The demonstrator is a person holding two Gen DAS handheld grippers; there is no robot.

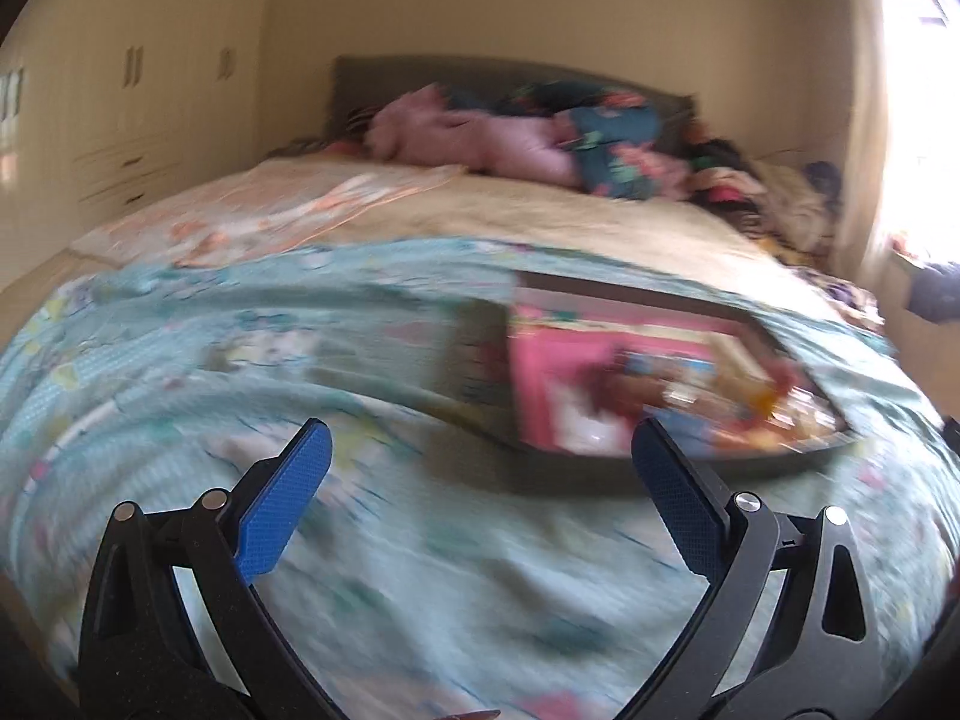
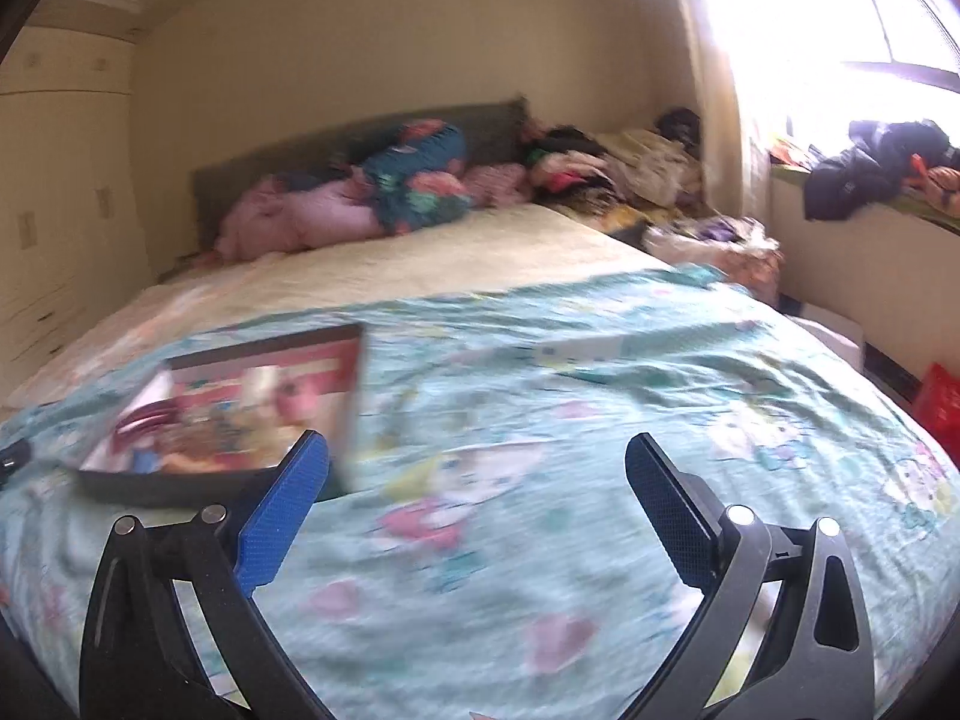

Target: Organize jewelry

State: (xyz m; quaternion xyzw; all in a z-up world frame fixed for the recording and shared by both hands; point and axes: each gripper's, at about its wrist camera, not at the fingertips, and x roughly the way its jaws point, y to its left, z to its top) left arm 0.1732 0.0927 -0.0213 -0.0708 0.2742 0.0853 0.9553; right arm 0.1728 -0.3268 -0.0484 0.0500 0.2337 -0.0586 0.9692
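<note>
An open jewelry box [image 1: 660, 372] with a dark rim and pink lining lies on the light blue bedspread [image 1: 300, 360]. Blurred colourful items fill its right part. My left gripper [image 1: 480, 450] is open and empty, just in front and left of the box. In the right wrist view the box [image 2: 240, 414] lies at the left, its lid raised. My right gripper [image 2: 477, 462] is open and empty, to the right of the box above the bedspread [image 2: 600, 420]. Both views are motion-blurred.
Pillows and bedding [image 1: 510, 138] are piled at the headboard. A clothes heap [image 2: 630, 174] lies at the far right of the bed. White wardrobes [image 1: 120, 120] stand on the left. A window ledge with dark clothes [image 2: 870, 168] and a red crate [image 2: 939, 402] are on the right.
</note>
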